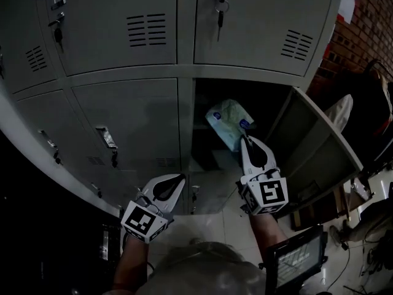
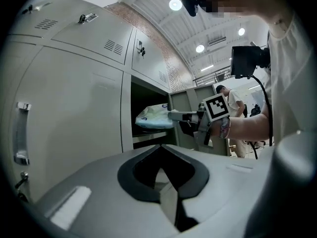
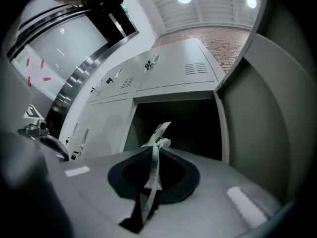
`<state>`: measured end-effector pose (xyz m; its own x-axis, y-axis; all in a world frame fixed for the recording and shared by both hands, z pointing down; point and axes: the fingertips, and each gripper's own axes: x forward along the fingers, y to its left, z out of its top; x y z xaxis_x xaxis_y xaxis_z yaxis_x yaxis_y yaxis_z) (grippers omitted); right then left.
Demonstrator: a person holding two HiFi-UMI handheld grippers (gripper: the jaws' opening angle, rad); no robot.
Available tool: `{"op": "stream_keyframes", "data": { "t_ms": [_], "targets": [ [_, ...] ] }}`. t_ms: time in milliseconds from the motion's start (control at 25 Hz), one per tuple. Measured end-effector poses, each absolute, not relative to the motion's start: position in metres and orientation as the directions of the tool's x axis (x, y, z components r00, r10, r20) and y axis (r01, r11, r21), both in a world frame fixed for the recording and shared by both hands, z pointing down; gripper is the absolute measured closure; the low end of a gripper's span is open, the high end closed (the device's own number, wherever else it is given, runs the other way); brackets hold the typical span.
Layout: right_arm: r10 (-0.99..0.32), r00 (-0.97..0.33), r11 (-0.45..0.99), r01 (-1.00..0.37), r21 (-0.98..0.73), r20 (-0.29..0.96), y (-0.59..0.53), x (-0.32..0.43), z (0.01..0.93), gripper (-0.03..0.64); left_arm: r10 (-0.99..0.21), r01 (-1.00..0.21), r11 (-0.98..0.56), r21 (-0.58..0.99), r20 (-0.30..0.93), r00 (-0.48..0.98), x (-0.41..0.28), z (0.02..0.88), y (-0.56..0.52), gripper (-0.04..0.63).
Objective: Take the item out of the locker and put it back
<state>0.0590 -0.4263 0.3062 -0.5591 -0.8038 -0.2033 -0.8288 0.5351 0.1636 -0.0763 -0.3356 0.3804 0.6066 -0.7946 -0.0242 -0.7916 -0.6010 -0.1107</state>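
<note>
Packet (image 1: 228,123) in right gripper (image 1: 245,140) jaws, long axis level, toward locker (image 1: 204,103)

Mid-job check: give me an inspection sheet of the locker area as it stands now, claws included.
Surface: grey locker bank; one compartment open, its door swung right.
Job's things: white-green plastic packet at the open compartment's mouth.
Clutter: keys hanging in the upper doors' locks.
Grippers: right claw shut on the packet's edge; left claw shut with nothing between its jaws, low in front of the closed doors.
Cables: loose cables on the floor at lower right.
Surroundings: brick wall; a screen by the operator; another person in the background.
</note>
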Motion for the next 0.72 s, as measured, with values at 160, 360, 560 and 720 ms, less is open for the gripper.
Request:
{"op": "stream_keyframes", "data": {
  "t_ms": [160,360,560,720],
  "targets": [
    [-0.823,-0.531,0.507,-0.847,0.158,-0.202,-0.455,0.055,0.304,0.615,-0.772,-0.774,-0.631,-0.053,-0.058,0.633,-0.079,0.368,-0.352,0.591],
    [-0.854,-0.483,0.452,-0.873,0.183,-0.195,-0.483,0.052,0.306,0.615,-0.764,-0.764,-0.641,-0.074,-0.039,0.644,-0.09,0.366,-0.369,0.591],
    [-0.87,-0.475,0.444,-0.87,0.212,-0.127,-0.511,0.041,0.327,0.612,-0.765,-0.764,-0.641,-0.072,-0.018,0.644,-0.1,0.373,-0.382,0.591],
    [-0.869,-0.478,0.447,-0.869,0.212,-0.128,-0.519,0.038,0.331,0.432,-0.763,-0.762,-0.644,-0.066,-0.02,0.646,-0.103,0.373,-0.389,0.591]
  ]
}}
